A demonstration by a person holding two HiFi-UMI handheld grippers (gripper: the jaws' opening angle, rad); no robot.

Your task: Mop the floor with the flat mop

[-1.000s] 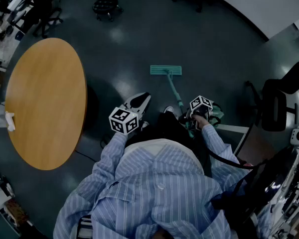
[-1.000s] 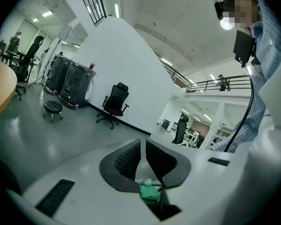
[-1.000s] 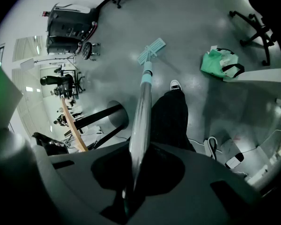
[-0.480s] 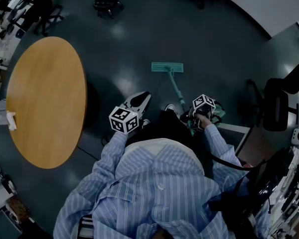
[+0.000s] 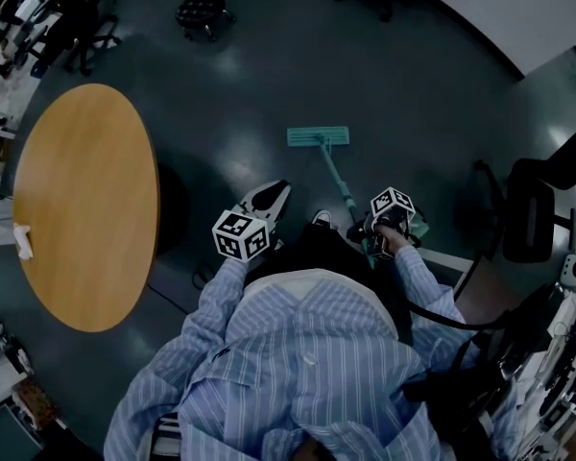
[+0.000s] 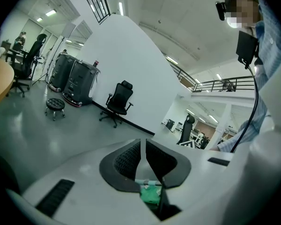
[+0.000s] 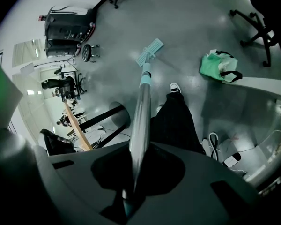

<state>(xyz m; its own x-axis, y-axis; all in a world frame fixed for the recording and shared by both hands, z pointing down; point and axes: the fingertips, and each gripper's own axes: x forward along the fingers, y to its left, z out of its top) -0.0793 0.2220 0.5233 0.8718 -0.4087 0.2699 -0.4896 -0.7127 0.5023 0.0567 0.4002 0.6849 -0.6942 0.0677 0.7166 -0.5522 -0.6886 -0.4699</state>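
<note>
Between the right gripper's (image 7: 134,172) clamped jaws, the flat mop's (image 7: 141,102) upper pole seems stiff and light. Nearby, the left gripper (image 6: 142,159) is closed, empty.

I see a dark, glossy floor (image 5: 403,84). The flat mop (image 5: 318,136) rests its green head flat on it, mid-scene. A round wooden worktop (image 5: 86,200) stands at left, a wheeled stool (image 5: 200,12) far left, and a black office chair (image 5: 530,214) at right.
</note>
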